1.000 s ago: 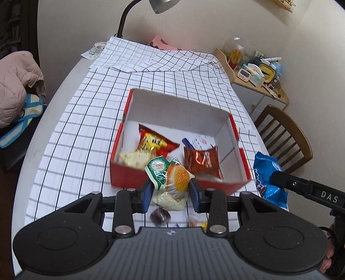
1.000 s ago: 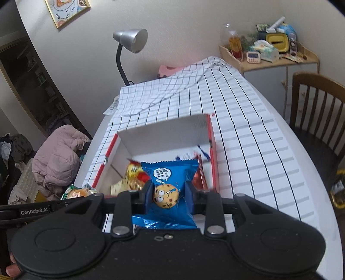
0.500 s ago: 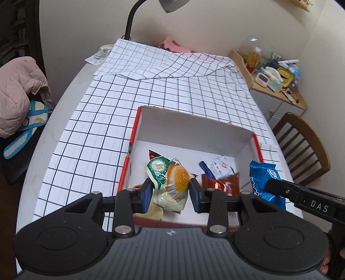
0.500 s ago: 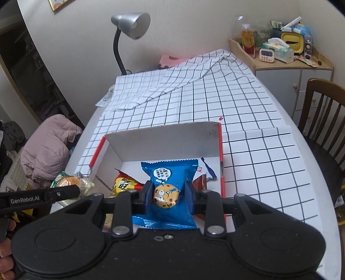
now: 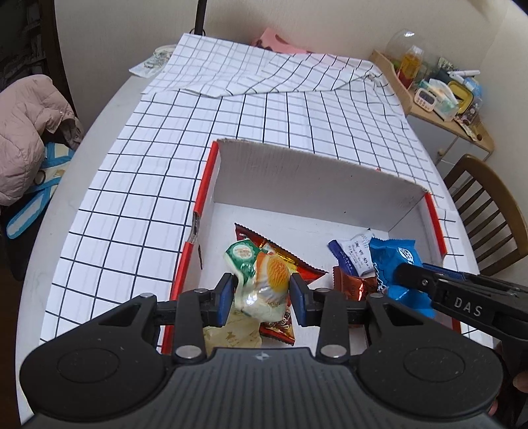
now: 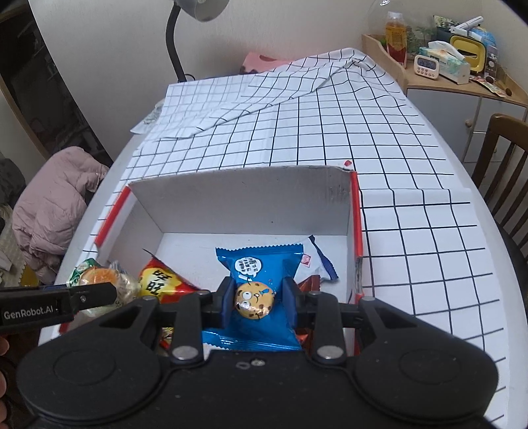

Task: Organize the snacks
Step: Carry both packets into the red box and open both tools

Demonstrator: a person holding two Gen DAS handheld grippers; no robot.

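Snacks gather in a red-edged white box (image 5: pixel 316 184) on a checked tablecloth (image 5: pixel 138 204): the left gripper (image 5: pixel 262 292) is clamped on a green-and-orange pastry packet (image 5: pixel 260 280) over the near left, the right gripper (image 6: pixel 254 302) on a blue cookie packet (image 6: pixel 260 264) at the near right. Only the right wrist view shows the lamp head (image 6: pixel 201 8). The box's far half lies bare; a wooden chair (image 5: pixel 485 204) stands right.
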